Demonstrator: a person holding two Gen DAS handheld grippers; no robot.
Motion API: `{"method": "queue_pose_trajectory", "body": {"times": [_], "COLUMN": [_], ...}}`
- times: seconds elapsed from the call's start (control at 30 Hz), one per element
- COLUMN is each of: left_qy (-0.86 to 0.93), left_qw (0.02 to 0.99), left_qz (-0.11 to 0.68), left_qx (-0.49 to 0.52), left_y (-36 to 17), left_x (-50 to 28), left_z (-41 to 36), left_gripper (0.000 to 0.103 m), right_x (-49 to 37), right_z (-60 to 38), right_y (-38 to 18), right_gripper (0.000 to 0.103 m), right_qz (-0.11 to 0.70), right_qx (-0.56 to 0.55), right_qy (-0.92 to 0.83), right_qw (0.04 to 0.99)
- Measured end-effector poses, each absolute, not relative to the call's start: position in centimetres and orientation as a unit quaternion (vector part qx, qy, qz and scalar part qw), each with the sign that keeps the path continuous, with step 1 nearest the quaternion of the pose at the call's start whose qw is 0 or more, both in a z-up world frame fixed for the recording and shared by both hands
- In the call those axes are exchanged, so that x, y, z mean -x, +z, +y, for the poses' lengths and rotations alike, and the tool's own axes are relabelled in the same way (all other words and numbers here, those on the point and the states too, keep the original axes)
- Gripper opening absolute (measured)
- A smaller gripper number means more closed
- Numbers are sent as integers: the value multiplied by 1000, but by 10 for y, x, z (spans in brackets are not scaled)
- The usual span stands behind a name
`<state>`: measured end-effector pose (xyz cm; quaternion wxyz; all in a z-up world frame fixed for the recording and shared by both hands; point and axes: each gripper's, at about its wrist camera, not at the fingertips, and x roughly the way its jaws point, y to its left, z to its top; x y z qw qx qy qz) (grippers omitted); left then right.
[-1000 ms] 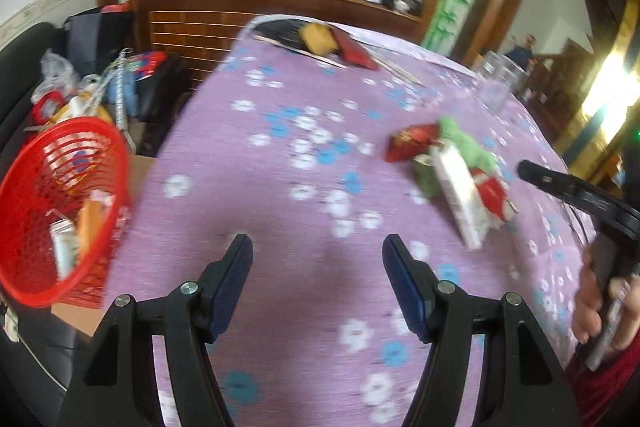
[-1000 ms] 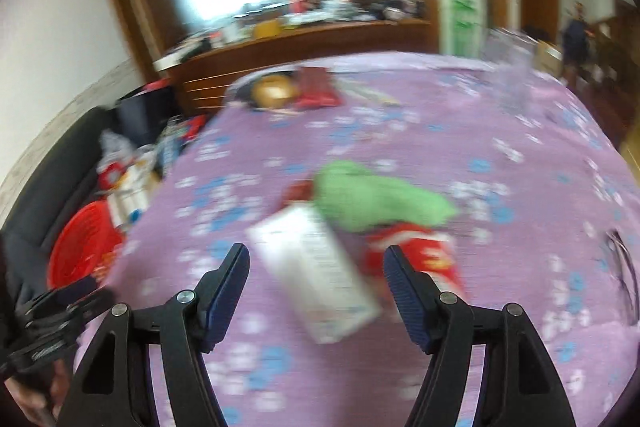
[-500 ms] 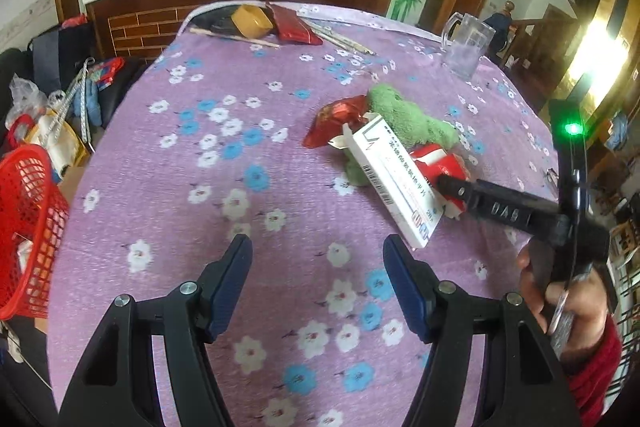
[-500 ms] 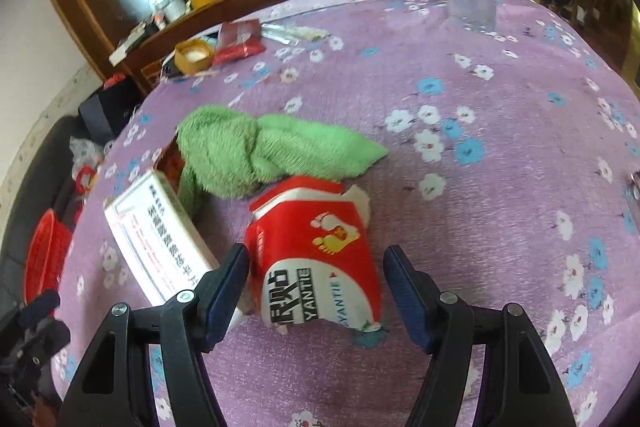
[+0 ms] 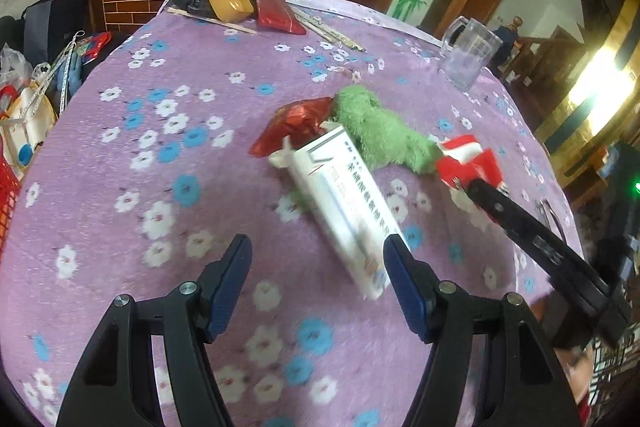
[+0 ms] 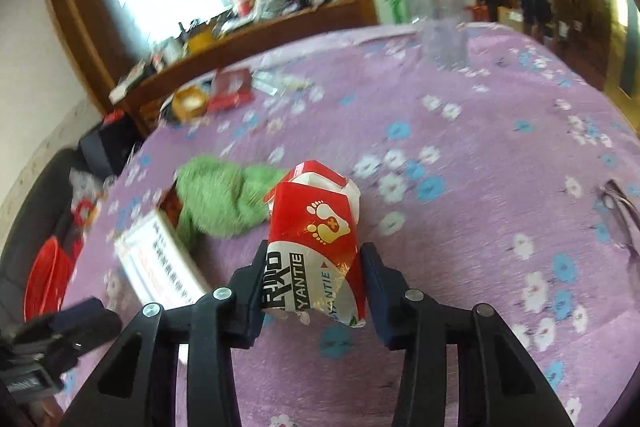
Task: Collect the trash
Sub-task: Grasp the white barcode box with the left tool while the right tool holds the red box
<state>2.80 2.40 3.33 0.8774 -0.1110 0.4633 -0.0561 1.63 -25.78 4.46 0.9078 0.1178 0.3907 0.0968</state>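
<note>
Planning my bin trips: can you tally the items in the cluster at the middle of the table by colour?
Red: 2, crumpled foil wrapper and red box, between the closing jaws of the right hand-held gripper
White: 1, long carton
Green: 1, fuzzy cloth
Total: 4

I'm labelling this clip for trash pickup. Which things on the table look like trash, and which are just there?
Trash: red box between the closing right gripper pads; white box; red wrapper.
Just there, probably: green cloth, glass mug, tape roll.
</note>
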Motion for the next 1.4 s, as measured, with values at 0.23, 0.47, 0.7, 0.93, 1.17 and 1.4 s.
{"method": "queue_pose_trajectory", "body": {"times": [0.23, 0.47, 0.7, 0.93, 1.17, 1.4], "left_qy": [-46, -67, -96, -113, -107, -117], "left_qw": [873, 888, 900, 890, 880, 878], "left_qz": [468, 442, 416, 439, 459, 456], "left_qx": [129, 108, 85, 55, 63, 84], "left_y": [13, 15, 21, 28, 21, 11], "left_x": [-55, -57, -42, -26, -41, -45], "left_z": [8, -5, 2, 20, 24, 26], "left_gripper": [67, 34, 25, 22, 23, 21], "right_x": [-15, -17, -16, -15, -13, -14], "right_z": [-267, -272, -269, -263, -254, -252], "right_y": [47, 46, 48, 49, 51, 50], "right_gripper": [47, 47, 47, 47, 47, 47], "right_qz": [387, 387, 383, 380, 373, 376], "right_qx": [-142, -151, -145, -134, -117, -115], "right_qy": [102, 104, 113, 127, 138, 142], "right_qw": [905, 904, 905, 906, 910, 909]}}
